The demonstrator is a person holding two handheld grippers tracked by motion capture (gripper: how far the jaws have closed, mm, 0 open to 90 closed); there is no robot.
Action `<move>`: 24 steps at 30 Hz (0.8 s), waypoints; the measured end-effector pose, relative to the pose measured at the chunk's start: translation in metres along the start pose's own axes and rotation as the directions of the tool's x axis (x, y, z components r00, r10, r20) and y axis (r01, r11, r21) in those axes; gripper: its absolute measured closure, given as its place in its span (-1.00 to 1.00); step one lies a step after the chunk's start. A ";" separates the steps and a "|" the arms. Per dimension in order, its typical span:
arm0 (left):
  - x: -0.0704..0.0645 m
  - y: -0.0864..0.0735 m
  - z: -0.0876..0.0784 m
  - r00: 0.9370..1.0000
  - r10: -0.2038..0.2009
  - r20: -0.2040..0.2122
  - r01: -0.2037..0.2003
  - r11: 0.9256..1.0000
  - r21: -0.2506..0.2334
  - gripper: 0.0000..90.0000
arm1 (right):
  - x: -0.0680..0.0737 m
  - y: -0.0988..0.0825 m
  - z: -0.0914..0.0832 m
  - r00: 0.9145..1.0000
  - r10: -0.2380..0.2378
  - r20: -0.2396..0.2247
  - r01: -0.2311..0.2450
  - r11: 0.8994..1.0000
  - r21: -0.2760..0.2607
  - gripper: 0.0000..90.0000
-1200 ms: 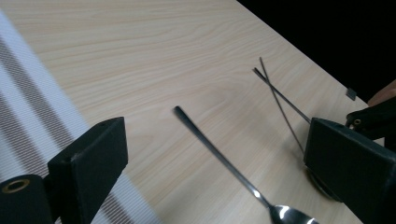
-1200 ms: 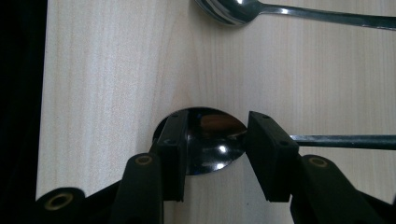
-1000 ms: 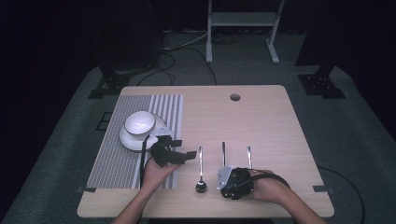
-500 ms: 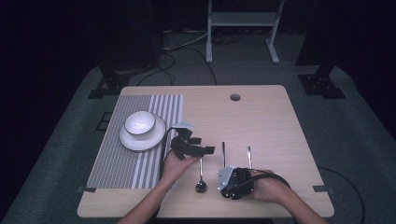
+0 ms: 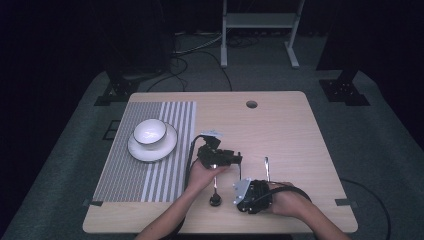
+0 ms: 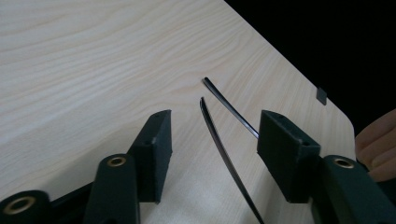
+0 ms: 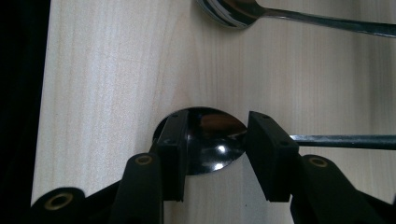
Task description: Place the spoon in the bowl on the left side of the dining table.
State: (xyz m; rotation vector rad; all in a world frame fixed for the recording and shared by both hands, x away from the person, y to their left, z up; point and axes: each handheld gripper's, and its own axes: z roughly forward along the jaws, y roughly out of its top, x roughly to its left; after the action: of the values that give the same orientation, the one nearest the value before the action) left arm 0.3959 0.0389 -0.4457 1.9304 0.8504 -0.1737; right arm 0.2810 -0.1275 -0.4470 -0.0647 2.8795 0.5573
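High view, white bowl [image 5: 149, 132] on a plate [image 5: 152, 149] left of middle on the table [image 5: 290, 125], left gripper [image 5: 220, 156] mid-frame, left gripper view, jaws wide apart around a thin handle [image 6: 224, 156], right gripper view, right gripper [image 7: 215, 149] low, jaws apart beside a shiny spoon [image 7: 212, 140], second spoon [image 7: 233, 11] at top.

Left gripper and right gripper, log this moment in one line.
left gripper: open, astride spoon handle | right gripper: open, jaws flanking dark spoon bowl

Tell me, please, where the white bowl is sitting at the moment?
In the high view, the white bowl sits on a white saucer on the striped placemat, at the table's left side, left of and beyond the left gripper.
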 end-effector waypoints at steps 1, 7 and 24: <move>-0.001 0.000 0.002 1.000 0.005 0.001 -0.005 1.000 0.002 0.07 | 0.000 0.000 0.000 1.000 0.002 0.000 -0.002 1.000 -0.001 0.29; -0.004 -0.001 0.009 0.999 0.045 -0.001 -0.045 0.999 0.006 0.43 | 0.000 -0.001 0.000 1.000 0.001 0.001 -0.001 1.000 -0.006 0.29; 0.002 -0.004 0.009 0.998 0.019 0.066 -0.018 1.000 -0.018 0.80 | 0.004 -0.004 -0.001 0.999 -0.010 0.043 0.011 1.000 -0.012 0.19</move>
State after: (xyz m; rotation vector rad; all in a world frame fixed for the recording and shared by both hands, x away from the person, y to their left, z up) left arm 0.3970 0.0329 -0.4541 1.9046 0.7881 -0.2171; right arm 0.2774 -0.1317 -0.4481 -0.0691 2.8329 0.5677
